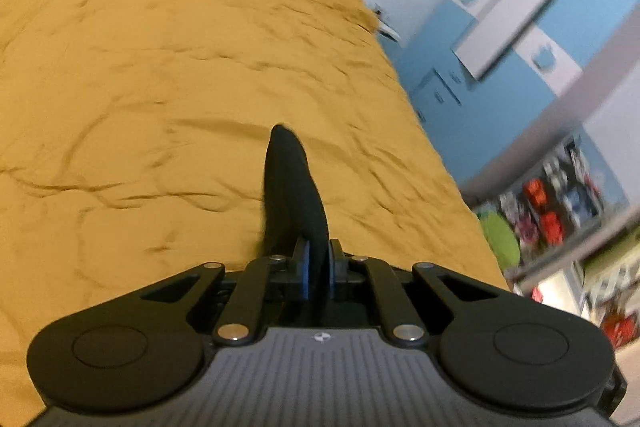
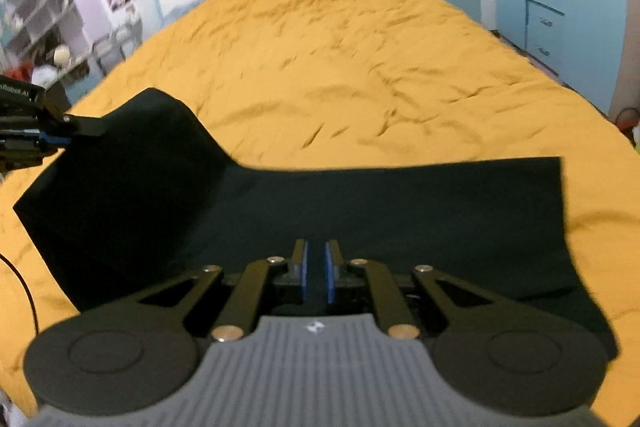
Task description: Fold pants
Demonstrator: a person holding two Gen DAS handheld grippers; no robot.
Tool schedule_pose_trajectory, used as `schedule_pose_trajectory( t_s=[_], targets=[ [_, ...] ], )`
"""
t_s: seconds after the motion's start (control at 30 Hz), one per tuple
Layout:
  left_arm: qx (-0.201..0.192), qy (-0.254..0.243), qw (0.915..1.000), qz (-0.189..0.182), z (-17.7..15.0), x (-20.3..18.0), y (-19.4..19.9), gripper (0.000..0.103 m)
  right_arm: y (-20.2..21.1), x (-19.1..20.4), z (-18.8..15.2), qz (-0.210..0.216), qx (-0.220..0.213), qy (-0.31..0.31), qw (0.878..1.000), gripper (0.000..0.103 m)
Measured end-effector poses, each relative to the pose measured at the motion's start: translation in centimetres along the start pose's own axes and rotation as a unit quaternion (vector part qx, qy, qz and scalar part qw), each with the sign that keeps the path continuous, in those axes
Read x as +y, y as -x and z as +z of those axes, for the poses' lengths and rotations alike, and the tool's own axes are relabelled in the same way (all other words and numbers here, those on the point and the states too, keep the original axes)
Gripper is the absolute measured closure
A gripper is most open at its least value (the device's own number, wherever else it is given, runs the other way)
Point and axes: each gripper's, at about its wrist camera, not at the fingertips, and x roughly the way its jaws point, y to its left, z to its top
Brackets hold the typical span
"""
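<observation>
The left hand-held gripper [image 1: 319,267] is pinching a fold of the black pants [image 1: 294,187]; its blue pads are pressed onto the cloth, which rises ahead of it as a narrow ridge. In the right wrist view the same gripper [image 2: 86,126] holds one raised corner of the garment at the left side. The right hand-held gripper [image 2: 316,273] has its pads drawn close together with dark fabric between and beyond them, so it looks to be nipping the near edge of the pants [image 2: 360,219], though both views are blurred and I cannot be sure cloth is caught.

The pants lie spread across the near part of the bed [image 2: 340,75], over its mustard cover, with the lifted corner clear of the cover and the rest flat.

To fold well, I judge both grips should travel together, keeping the held edge taut and level, and lay it squarely onto the opposite edge without dragging the lower layer.

No containers hold anything relevant; shelves [image 2: 36,15] at the far left are too blurred to read.
</observation>
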Motion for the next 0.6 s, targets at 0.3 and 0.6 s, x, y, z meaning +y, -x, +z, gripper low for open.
schedule_pose_trajectory(
  t_s=[0.3, 0.6],
  targets=[
    [0.112, -0.070, 0.9911, 0.010, -7.3, -7.0, -8.3, 0.095, 2.2, -3.9, -1.2, 0.038, 0.006, -0.060, 0.997, 0.098],
    [0.138, -0.032, 0.9897, -0.022, -8.1, -5.5, -8.1, 0.085, 0.1, -4.5, -1.6, 0.125, 0.039, -0.135, 0.982, 0.067]
  ],
)
